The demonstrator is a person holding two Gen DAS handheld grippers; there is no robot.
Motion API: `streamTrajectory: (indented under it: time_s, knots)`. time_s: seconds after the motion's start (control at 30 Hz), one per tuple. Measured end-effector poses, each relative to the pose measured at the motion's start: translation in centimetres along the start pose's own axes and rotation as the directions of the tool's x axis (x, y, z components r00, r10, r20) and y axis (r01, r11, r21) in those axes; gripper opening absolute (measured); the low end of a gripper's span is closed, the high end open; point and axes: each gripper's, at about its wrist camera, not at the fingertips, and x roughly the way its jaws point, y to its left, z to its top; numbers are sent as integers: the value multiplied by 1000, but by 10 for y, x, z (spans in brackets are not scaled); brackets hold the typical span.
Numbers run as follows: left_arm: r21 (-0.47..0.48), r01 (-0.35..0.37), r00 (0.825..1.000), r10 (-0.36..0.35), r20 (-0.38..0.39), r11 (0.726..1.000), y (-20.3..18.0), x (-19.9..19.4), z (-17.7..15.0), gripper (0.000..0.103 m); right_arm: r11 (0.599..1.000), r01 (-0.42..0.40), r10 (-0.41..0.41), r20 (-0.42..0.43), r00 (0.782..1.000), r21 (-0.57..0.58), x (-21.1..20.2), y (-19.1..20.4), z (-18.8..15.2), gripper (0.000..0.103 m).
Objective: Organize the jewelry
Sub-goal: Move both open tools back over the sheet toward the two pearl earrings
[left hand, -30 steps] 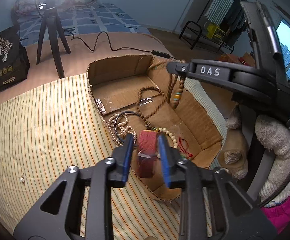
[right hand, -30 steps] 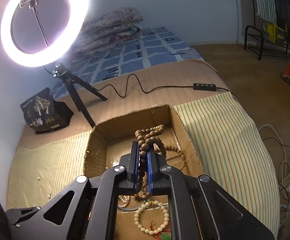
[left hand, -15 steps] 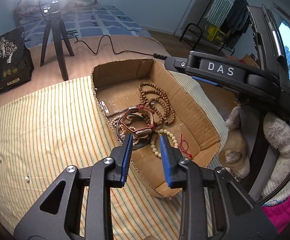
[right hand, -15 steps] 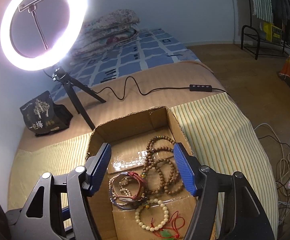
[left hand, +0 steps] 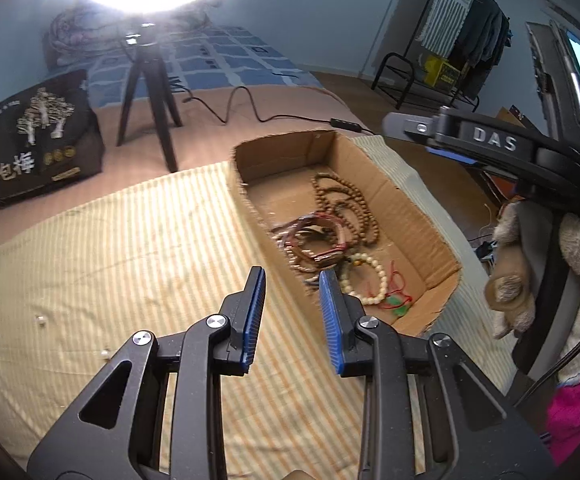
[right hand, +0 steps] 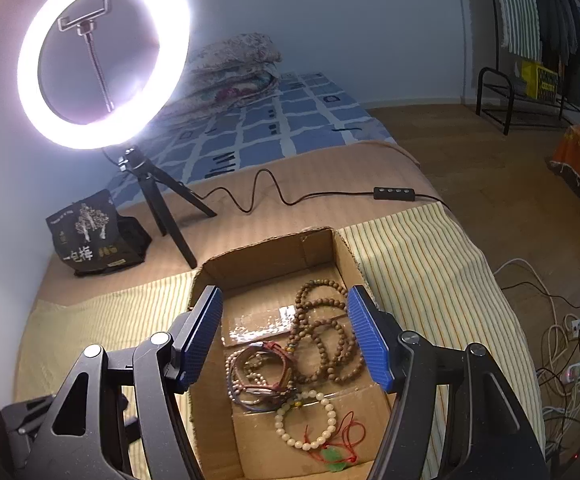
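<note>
Jewelry now lies inside the brown cardboard box (right hand: 318, 248), lower centre; my left claw (left hand: 292, 316) and right claw (right hand: 286, 338), emptied a second ago, gape; loose pearls remain.

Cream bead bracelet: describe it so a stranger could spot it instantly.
Find the open cardboard box on the striped cloth. At its near end lies the cream bead bracelet, beside a red cord with green pendant. Its beads are pale; the long strand is brown.
</note>
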Motion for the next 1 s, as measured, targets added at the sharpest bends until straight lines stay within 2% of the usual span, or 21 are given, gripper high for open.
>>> streamTrajectory:
  time_s: [0.03, 0.2, 0.27, 0.37, 0.8, 1.0]
  knots:
    - [0, -9, 1000, 9, 6, 1000, 5, -3, -1, 37, 1000, 0, 0, 3, 1000, -7, -1, 3, -1, 64]
    - [17, -60, 998, 59, 26, 998, 26, -15, -6, 37, 999, -2, 2, -3, 1000, -54, -4, 20, -10, 65]
    - [17, -79, 997, 78, 26, 997, 37, -18, -8, 37, 997, 2, -3, -13, 1000, -83, -3, 29, -15, 70]
    - [-1, -107, 994, 107, 23, 994, 58, -24, -11, 37, 992, 0, -2, -21, 1000, -123, -4, 44, -21, 70]
    - [-150, -196, 978, 204, 34, 969, 159, -50, -21, 38, 975, -132, 126, -49, 991, -176, 0, 110, -60, 70]
    - [-186, -231, 972, 235, 0, 955, 193, -44, -29, 38, 958, -186, 158, -138, 978, -217, 24, 143, -80, 70]
